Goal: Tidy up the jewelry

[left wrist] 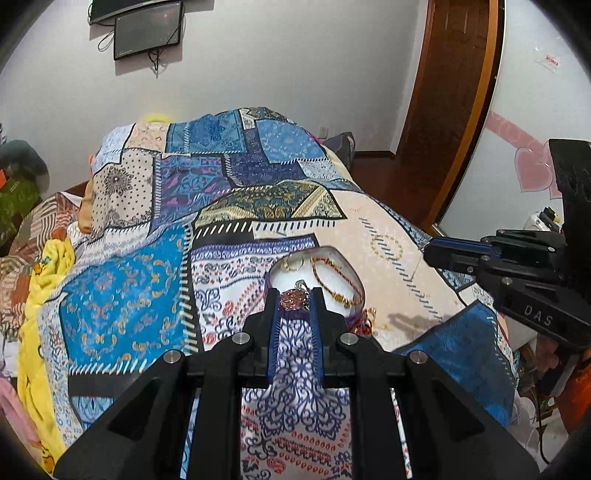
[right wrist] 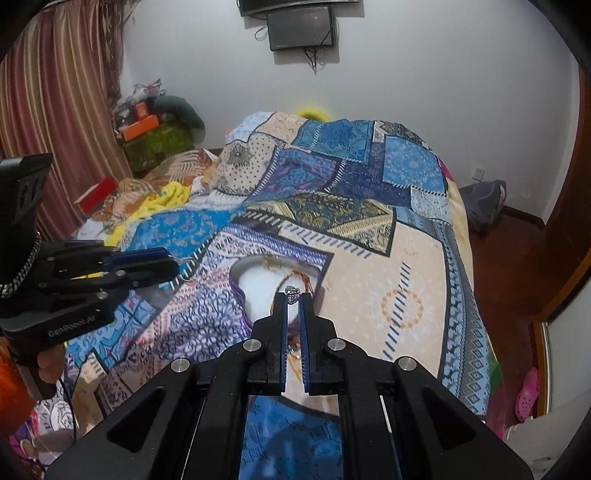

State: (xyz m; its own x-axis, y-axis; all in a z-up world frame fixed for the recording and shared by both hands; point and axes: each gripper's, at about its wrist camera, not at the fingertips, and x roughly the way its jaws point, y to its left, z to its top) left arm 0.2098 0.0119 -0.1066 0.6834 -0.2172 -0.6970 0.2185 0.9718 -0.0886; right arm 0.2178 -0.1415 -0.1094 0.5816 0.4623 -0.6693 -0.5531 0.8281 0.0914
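A heart-shaped white jewelry box (left wrist: 295, 280) lies open on the patchwork quilt (left wrist: 155, 295); it also shows in the right wrist view (right wrist: 258, 288). Inside it lie gold earrings (left wrist: 293, 263) and a gold-and-red bracelet (left wrist: 334, 280). My left gripper (left wrist: 294, 300) is shut on a rose-coloured beaded piece (left wrist: 293, 298) at the box's near edge. My right gripper (right wrist: 293, 295) is shut on a small silver ring (right wrist: 292, 291), held over the box. A tangle of red and gold jewelry (left wrist: 364, 321) lies on the quilt beside the box.
The quilt covers a bed with a raised hump (right wrist: 332, 155) at the far end. Yellow cloth (left wrist: 40, 295) and clutter lie to the left. A wooden door (left wrist: 454, 74) and dark floor (right wrist: 509, 258) are on the right. Screens (right wrist: 301, 27) hang on the wall.
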